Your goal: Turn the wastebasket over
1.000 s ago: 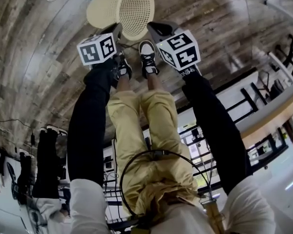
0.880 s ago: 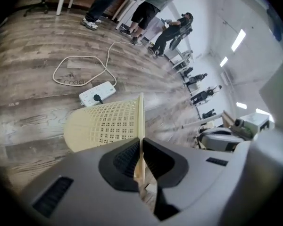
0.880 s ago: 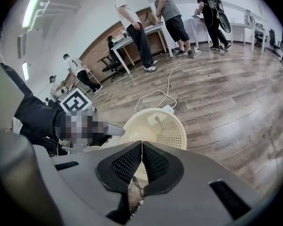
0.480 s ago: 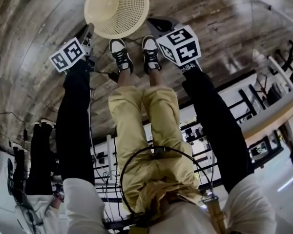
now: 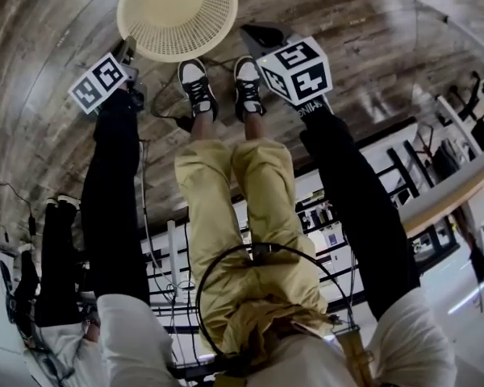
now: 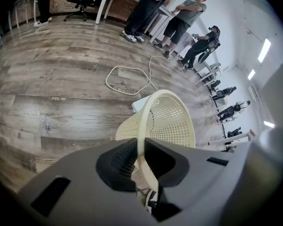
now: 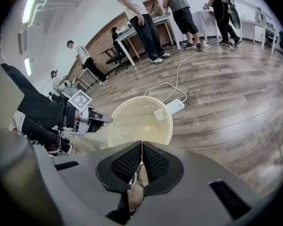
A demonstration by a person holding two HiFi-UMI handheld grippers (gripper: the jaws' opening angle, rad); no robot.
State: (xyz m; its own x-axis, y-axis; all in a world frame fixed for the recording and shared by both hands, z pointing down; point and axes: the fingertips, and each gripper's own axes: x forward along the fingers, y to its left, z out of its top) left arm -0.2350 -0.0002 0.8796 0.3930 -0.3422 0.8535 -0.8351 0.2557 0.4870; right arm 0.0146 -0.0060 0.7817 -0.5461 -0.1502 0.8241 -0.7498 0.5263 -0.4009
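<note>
1. the wastebasket [image 5: 177,14] stands upright on the wooden floor [image 5: 48,47], mouth up, just ahead of the person's shoes [image 5: 195,85].
2. the left gripper [image 6: 141,144] is at the basket's left rim. its fingers have just been opening and stand slightly apart, with the rim running loosely between them.
3. the right gripper [image 7: 141,147] hangs near the basket's right side, its fingers closed together on nothing.
4. a white power strip [image 7: 175,107] with its cable lies on the floor beyond the basket.
</note>
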